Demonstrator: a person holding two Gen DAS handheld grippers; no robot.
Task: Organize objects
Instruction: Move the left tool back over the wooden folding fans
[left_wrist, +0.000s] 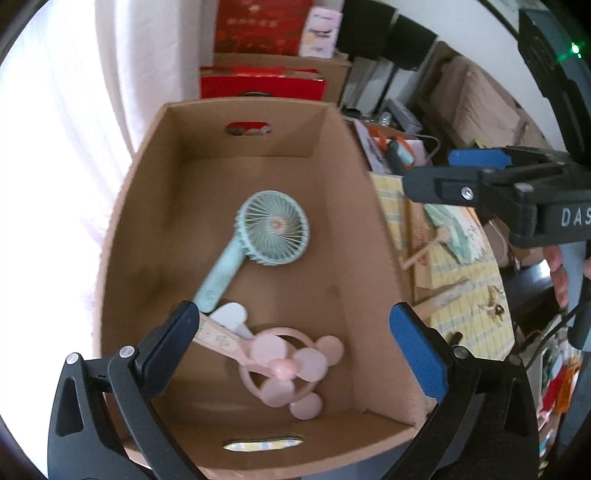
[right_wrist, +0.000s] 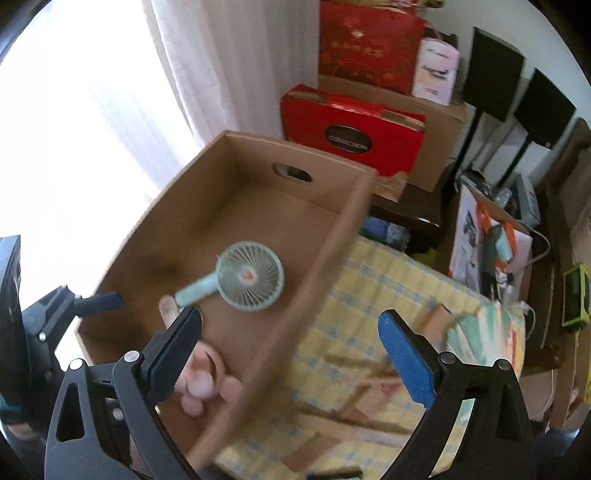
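Spread wide, the left gripper (left_wrist: 291, 350) hangs over the near end of an open cardboard box (left_wrist: 122, 229), with nothing pinched between its fingers. Just below it, on the box floor, lies a pink handheld fan (left_wrist: 284, 369) with rounded blades and small ear-like bumps on its ring; its handle runs up and left, passing over a white piece (left_wrist: 229, 315) that I cannot identify. Beyond it lies a mint-green handheld fan (left_wrist: 271, 227), its round grille toward the middle of the box and its handle slanting down toward the pink one, the two handles close together. Both short walls of the box have a cut-out hand hole (left_wrist: 249, 128). The right gripper (right_wrist: 291, 354) is also spread and empty, poised over the box's long wall and the yellow checked cloth (right_wrist: 365, 269) on the table beside it, where wooden pieces lie blurred. Behind the box stand a red carton (right_wrist: 354, 129) and a larger brown carton (right_wrist: 439, 122).
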